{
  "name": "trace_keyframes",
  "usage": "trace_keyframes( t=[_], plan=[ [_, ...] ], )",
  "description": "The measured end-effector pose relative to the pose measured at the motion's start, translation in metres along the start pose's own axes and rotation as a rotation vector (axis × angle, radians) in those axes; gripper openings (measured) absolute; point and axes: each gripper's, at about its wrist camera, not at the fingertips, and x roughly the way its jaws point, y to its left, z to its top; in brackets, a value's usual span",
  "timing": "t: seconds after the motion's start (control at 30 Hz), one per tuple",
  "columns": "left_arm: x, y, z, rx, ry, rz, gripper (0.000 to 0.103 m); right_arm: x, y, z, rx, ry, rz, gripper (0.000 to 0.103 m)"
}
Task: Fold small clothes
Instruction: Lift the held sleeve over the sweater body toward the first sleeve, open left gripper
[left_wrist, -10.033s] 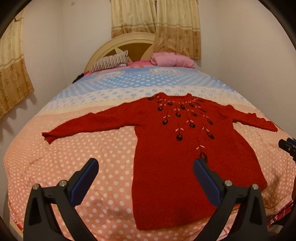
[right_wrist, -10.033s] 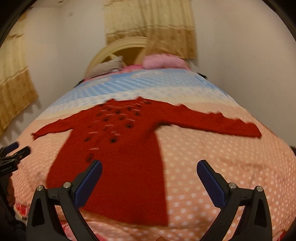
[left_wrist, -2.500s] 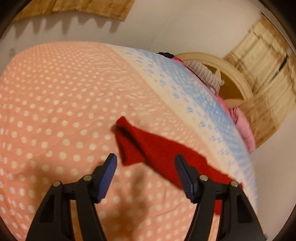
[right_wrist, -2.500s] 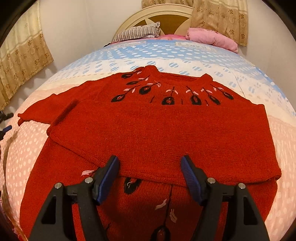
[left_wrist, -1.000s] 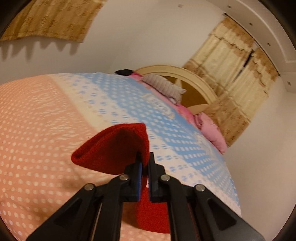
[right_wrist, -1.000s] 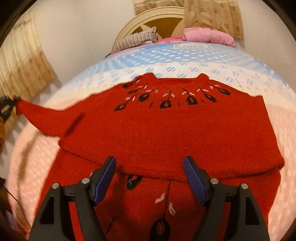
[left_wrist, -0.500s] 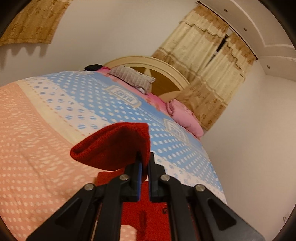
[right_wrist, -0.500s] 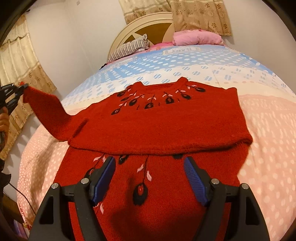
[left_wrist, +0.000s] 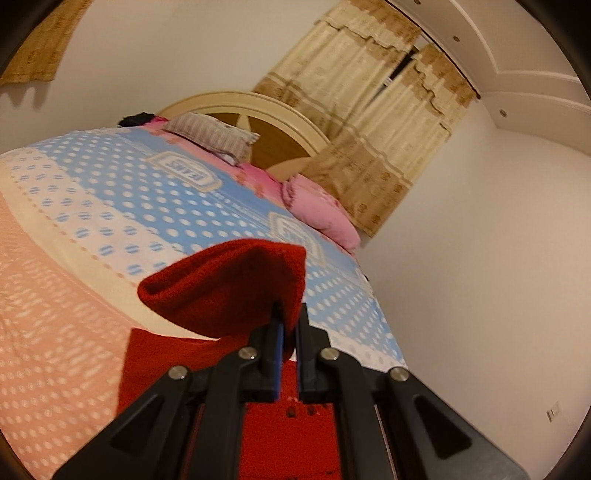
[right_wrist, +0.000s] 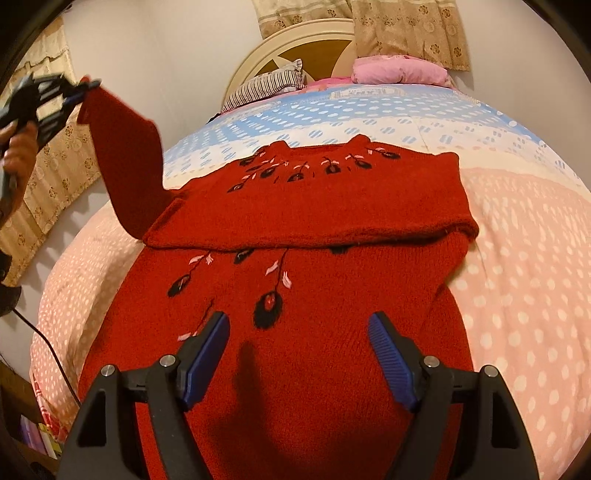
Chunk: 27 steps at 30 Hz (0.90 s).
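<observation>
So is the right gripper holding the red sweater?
No, the right gripper is open, its blue fingers hovering apart above the red sweater.

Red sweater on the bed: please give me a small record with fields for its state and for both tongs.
garment: red sweater, lying on the polka-dot bedspread
right sleeve: folded flat across the chest
left sleeve: lifted in the air
left tongs: shut on the left sleeve cuff
right tongs: open above the sweater body, holding nothing
behind: striped pillow, pink pillow
</observation>
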Motion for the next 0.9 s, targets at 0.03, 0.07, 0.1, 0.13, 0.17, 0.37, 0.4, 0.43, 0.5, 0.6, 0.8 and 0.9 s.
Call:
trace_keyframes(
  t=[0.03,0.07,0.1,0.13,0.17,0.37,0.4,0.43,0.5,0.6,0.8,0.9],
  plan=[
    [0.003,-0.006,-0.002,0.008,0.006,-0.004,0.005,0.000,0.000,-0.002,0.001,0.001,0.001,0.079],
    [0.007,-0.012,-0.004,0.015,0.012,-0.009,0.005,0.001,-0.001,-0.003,0.001,0.002,0.003,0.079],
    [0.009,-0.018,-0.005,0.019,0.017,-0.013,0.005,0.002,-0.001,-0.004,0.000,0.004,0.003,0.079],
    [0.012,-0.023,-0.007,0.020,0.022,-0.019,0.005,0.003,-0.001,-0.006,-0.001,0.005,0.002,0.079],
    [0.016,-0.029,-0.009,0.023,0.028,-0.028,0.005,0.003,-0.001,-0.007,-0.003,0.002,0.001,0.079],
    [0.043,-0.071,-0.039,0.056,0.090,-0.082,0.005,0.001,-0.001,-0.012,0.004,-0.023,0.013,0.079],
    [0.047,-0.076,-0.044,0.062,0.099,-0.087,0.005,0.001,-0.002,-0.012,0.005,-0.024,0.015,0.079],
    [0.055,-0.083,-0.054,0.072,0.117,-0.093,0.005,0.000,-0.002,-0.013,0.007,-0.027,0.019,0.079],
    [0.065,-0.094,-0.068,0.088,0.143,-0.098,0.005,-0.001,-0.004,-0.014,0.013,-0.032,0.026,0.079],
    [0.080,-0.107,-0.094,0.135,0.169,-0.089,0.005,-0.001,-0.005,-0.015,0.017,-0.039,0.032,0.079],
    [0.107,-0.143,-0.151,0.360,0.326,-0.054,0.013,0.000,-0.006,-0.017,0.019,-0.054,0.038,0.079],
    [0.087,-0.148,-0.159,0.459,0.314,-0.067,0.019,-0.001,-0.009,-0.019,0.027,-0.066,0.054,0.079]
  ],
)
